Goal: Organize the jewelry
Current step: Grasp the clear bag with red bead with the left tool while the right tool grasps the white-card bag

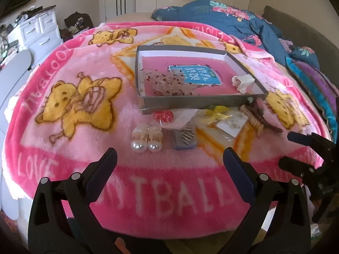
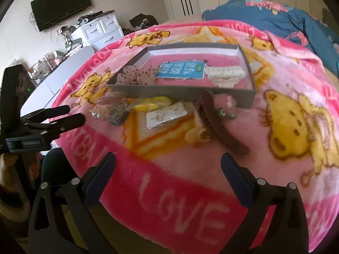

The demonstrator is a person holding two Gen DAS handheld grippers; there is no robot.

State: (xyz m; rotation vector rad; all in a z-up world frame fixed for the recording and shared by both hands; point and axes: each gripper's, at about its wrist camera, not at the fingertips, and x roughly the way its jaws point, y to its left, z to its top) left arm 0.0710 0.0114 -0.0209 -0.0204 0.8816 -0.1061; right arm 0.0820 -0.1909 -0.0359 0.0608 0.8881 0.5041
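Observation:
A grey tray (image 1: 197, 102) (image 2: 245, 100) lies on the pink blanket and holds a translucent hair clip (image 1: 169, 82) (image 2: 137, 77), a white claw clip (image 1: 242, 81) (image 2: 224, 75) and a blue card (image 1: 195, 74) (image 2: 181, 69). In front of it lie pearl earrings (image 1: 146, 146), a red item (image 1: 164, 115), a grey comb clip (image 1: 184, 139) (image 2: 118, 110), an earring card (image 1: 232, 126) (image 2: 167, 116), yellow pieces (image 1: 218, 113) (image 2: 150, 103), a brown claw clip (image 1: 262, 119) (image 2: 220, 122) and a cream clip (image 2: 196, 135). My left gripper (image 1: 170, 158) (image 2: 74, 114) is open and empty near the pearls. My right gripper (image 2: 168, 163) (image 1: 290, 148) is open and empty.
The pink bear blanket (image 1: 63, 116) (image 2: 296, 116) covers the bed. A blue floral duvet (image 1: 233, 19) lies bunched at the far right. White drawers (image 1: 40, 33) (image 2: 99, 29) stand left of the bed; a TV (image 2: 61, 4) hangs above them.

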